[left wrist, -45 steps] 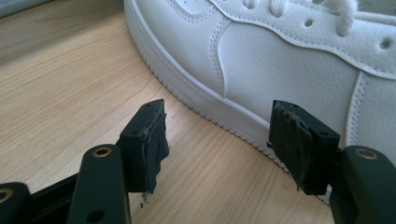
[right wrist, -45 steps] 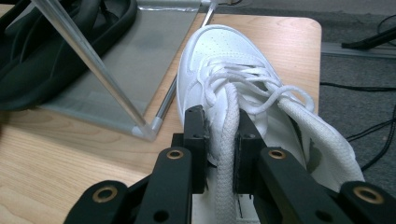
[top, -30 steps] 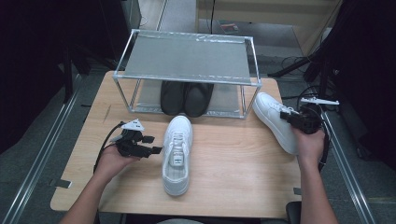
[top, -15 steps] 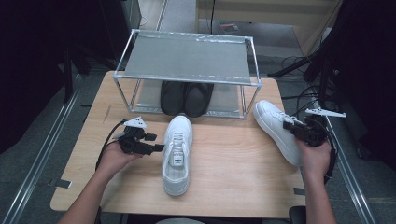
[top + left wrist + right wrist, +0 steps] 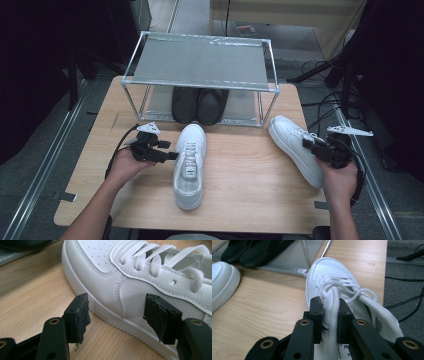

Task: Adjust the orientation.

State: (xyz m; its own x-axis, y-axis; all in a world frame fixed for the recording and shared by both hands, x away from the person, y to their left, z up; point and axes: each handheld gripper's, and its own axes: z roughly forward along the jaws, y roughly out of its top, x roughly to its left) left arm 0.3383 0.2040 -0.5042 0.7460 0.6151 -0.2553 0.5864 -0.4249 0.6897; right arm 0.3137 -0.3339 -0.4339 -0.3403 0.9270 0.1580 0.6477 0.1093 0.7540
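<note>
Two white sneakers lie on the wooden table (image 5: 245, 200). One sneaker (image 5: 190, 165) lies mid-table, toe toward the rack. My left gripper (image 5: 172, 156) is level beside its left side. In the left gripper view the left gripper (image 5: 118, 310) is open, its pads short of the sneaker's side (image 5: 107, 277). The other sneaker (image 5: 295, 145) lies near the table's right edge. My right gripper (image 5: 307, 144) holds it at its opening. In the right gripper view the right gripper (image 5: 330, 310) is shut on the padded tongue edge (image 5: 333, 315) of that sneaker (image 5: 324, 272).
A metal-framed rack (image 5: 200, 62) with a grey top shelf stands at the back of the table. A pair of black shoes (image 5: 199, 104) sits under it. Cables lie on the floor to the right (image 5: 320, 107). The right sneaker is close to the table's edge.
My right gripper has drawn the right sneaker back toward the person, away from the rack. The left gripper and the middle sneaker have stayed where they were.
</note>
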